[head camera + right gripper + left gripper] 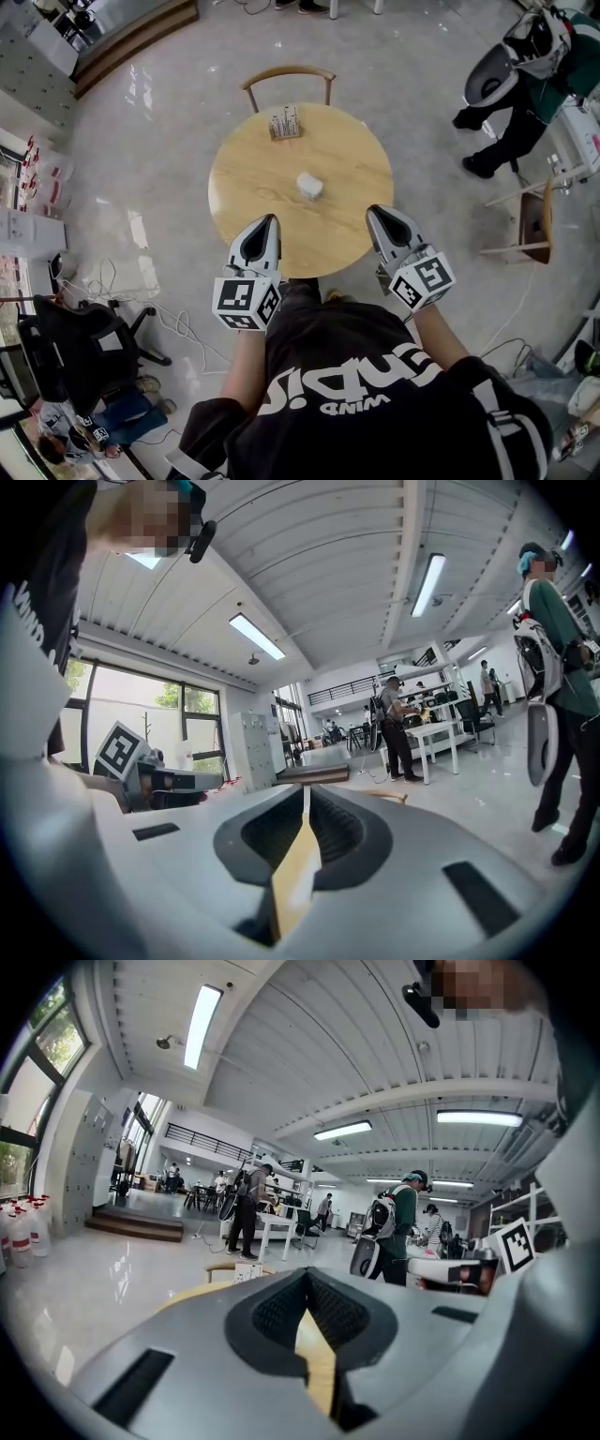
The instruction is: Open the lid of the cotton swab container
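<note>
The cotton swab container (309, 186) is a small white thing near the middle of the round wooden bench (244, 187), and nothing touches it. The left gripper (270, 221) is held over the bench's near edge, to the left of the container. Its jaws are pressed together with nothing between them; the left gripper view shows only a sliver of benchtop below the closed tips. The right gripper (375, 212) hangs over the near-right edge of the bench, likewise closed and empty — its own view shows the two jaws meeting in a line. Both grippers stand well apart from the container. At the bench's far edge stands a small box-like holder (284, 123) — and just beyond that edge, a wooden chair (289, 73).
</note>
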### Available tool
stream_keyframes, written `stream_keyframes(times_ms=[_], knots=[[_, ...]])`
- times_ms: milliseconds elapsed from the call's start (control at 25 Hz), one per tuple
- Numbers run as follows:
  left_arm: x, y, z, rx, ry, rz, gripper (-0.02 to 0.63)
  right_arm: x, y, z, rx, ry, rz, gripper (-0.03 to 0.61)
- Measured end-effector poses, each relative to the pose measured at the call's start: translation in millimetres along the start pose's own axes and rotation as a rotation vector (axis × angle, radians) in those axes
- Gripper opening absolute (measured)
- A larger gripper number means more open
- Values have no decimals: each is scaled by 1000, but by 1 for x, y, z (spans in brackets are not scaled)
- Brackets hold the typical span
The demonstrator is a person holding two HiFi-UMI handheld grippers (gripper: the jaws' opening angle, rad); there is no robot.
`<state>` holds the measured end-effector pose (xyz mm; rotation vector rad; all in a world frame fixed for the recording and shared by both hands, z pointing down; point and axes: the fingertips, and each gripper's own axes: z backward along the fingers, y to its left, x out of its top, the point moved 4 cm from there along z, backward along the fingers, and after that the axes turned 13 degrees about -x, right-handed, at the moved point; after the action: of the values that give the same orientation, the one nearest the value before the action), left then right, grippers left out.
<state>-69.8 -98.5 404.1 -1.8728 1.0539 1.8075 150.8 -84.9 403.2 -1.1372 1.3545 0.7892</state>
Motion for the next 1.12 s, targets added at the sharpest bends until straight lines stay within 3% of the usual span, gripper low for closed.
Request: stream_keyframes(times_ms=[600,920,1120], knots=[[1,24,-8,4,2,19,9,6,5,-34,43,-10,25,11],[6,39,-9,3,-5,18,9,1,20,-51,102,10,23,122],[8,44,-14,-3,-2,22,9,2,25,-61,140,19,54,239]])
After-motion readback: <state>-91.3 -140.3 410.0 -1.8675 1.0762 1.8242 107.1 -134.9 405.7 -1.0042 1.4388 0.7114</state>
